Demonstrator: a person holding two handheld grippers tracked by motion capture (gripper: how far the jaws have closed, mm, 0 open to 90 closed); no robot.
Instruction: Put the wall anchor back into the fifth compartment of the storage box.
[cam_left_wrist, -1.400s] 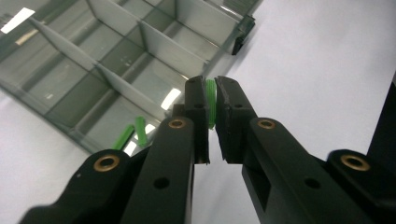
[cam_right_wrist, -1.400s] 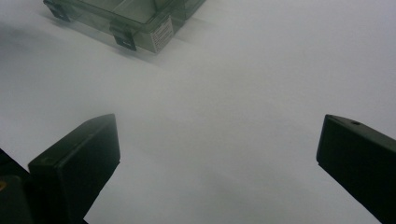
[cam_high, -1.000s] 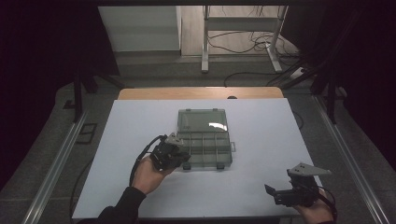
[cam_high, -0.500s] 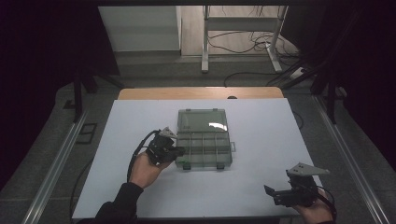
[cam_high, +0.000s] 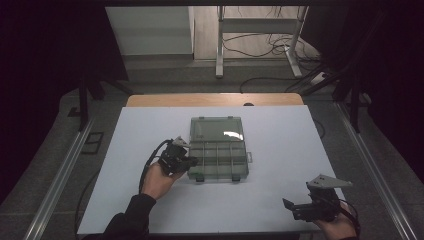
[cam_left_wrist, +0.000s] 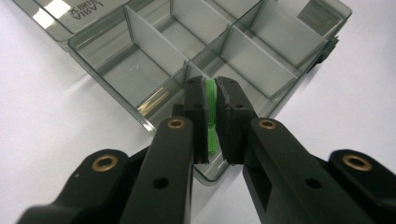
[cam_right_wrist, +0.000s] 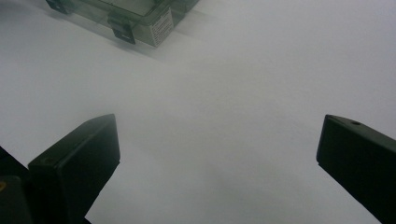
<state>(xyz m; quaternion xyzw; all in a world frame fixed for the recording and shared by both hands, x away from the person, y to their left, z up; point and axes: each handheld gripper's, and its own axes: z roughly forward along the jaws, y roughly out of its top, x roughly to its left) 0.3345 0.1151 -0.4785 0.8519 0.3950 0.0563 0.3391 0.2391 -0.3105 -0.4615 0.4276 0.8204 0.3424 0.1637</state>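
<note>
A clear, smoke-grey plastic box (cam_high: 218, 147) lies open near the middle of the white table (cam_high: 280, 135), its flat lid folded back toward the far edge and catching a bright glare. Thin, straight dividers cut the tray into rectangular compartments with glossy floors. Two small dark latches sit on its near wall.

The left gripper (cam_left_wrist: 211, 100), matt black with brass-coloured bushings along its arms, is clamped on a small green piece (cam_left_wrist: 211, 116) of ribbed plastic. It hangs just over the box's near left corner, above the corner compartment. Most of the green piece is hidden between the pads, so its full shape cannot be made out. In the high view this gripper (cam_high: 186, 161) is a dark lump against the box's left wall, with a black cable looping back over the hand (cam_high: 157, 180).

The right gripper (cam_high: 289, 209) rests near the table's near right corner, well apart from the box, topped by a grey three-cornered plate. Its blunt black jaws stand wide apart with only bare, smooth table between them. The right hand is cut off by the bottom edge.
</note>
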